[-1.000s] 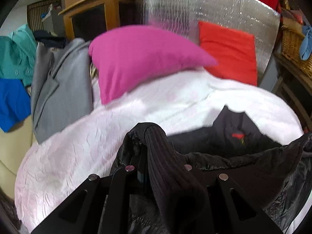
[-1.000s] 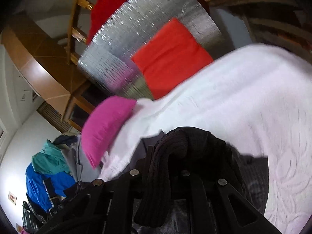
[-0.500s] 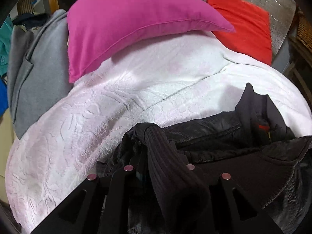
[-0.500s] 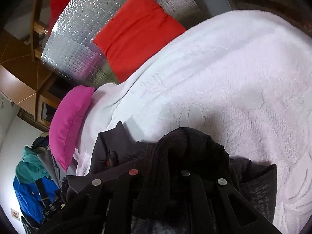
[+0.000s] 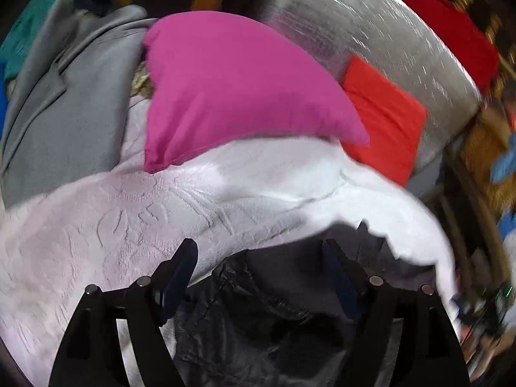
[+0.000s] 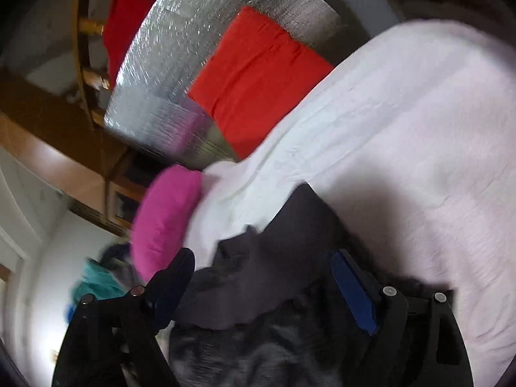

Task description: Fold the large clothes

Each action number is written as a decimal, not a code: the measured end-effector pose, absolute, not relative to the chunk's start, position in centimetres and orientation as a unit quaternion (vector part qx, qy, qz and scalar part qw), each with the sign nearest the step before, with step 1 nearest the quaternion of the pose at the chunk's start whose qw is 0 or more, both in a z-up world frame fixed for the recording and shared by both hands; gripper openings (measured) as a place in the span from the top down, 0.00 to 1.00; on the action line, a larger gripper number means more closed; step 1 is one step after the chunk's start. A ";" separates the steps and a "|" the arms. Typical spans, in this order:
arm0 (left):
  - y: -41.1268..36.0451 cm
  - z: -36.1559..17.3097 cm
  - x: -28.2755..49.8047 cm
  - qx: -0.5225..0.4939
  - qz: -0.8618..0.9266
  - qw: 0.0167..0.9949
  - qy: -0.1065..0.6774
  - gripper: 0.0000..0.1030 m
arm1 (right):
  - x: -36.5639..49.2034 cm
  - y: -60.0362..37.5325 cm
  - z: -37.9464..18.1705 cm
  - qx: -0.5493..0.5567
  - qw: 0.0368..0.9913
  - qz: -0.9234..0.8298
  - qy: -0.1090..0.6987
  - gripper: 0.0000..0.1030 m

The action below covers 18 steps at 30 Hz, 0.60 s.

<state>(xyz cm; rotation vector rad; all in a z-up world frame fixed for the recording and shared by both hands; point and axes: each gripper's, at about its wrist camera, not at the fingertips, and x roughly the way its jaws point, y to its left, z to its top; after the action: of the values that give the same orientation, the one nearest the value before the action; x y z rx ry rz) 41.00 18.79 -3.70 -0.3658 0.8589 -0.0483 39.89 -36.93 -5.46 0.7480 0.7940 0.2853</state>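
Note:
A black jacket lies on the white bedspread at the near edge of the bed. My left gripper is open, its fingers spread wide just above the jacket's left part, holding nothing. In the right wrist view the same jacket lies below my right gripper, which is also open and empty, its blue-padded fingers apart over the cloth. The bedspread stretches away to the right.
A magenta pillow and a red pillow lean at the bed's head against a silver foil panel. A grey coat and other clothes pile at the left. Wooden furniture stands behind and to the right.
Both grippers were shut on the jacket's ribbed hem and lowered it onto the bed. Now both have opened, let the cloth go and lifted slightly.

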 end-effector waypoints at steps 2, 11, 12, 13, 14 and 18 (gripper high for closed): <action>17.8 -4.7 41.3 -0.138 -0.042 0.895 0.422 0.23 | 40.1 -36.3 -5.8 0.291 0.861 0.111 0.401 0.14; 15.4 -8.3 44.7 -0.057 -0.061 0.877 0.474 0.23 | 43.2 -34.5 -7.3 0.173 0.872 0.118 0.443 0.14; 15.2 -8.4 44.9 -0.057 -0.062 0.876 0.475 0.23 | 43.8 -34.0 -7.4 0.159 0.872 0.119 0.448 0.14; 14.9 -8.7 45.3 -0.052 -0.063 0.875 0.478 0.23 | 44.1 -33.9 -7.7 0.148 0.872 0.117 0.451 0.18; 14.6 -9.0 45.6 -0.036 -0.052 0.875 0.480 0.37 | 44.6 -33.5 -8.1 0.138 0.868 0.122 0.461 0.42; 14.4 -9.6 46.4 -0.005 -0.019 0.874 0.485 0.77 | 44.2 -32.4 -7.0 0.086 0.879 0.102 0.458 0.81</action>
<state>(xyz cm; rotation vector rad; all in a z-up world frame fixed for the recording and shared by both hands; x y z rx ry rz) 46.43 14.36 -9.62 -0.0110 1.0137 -0.0394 44.20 -32.42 -7.03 0.1794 0.9548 0.2122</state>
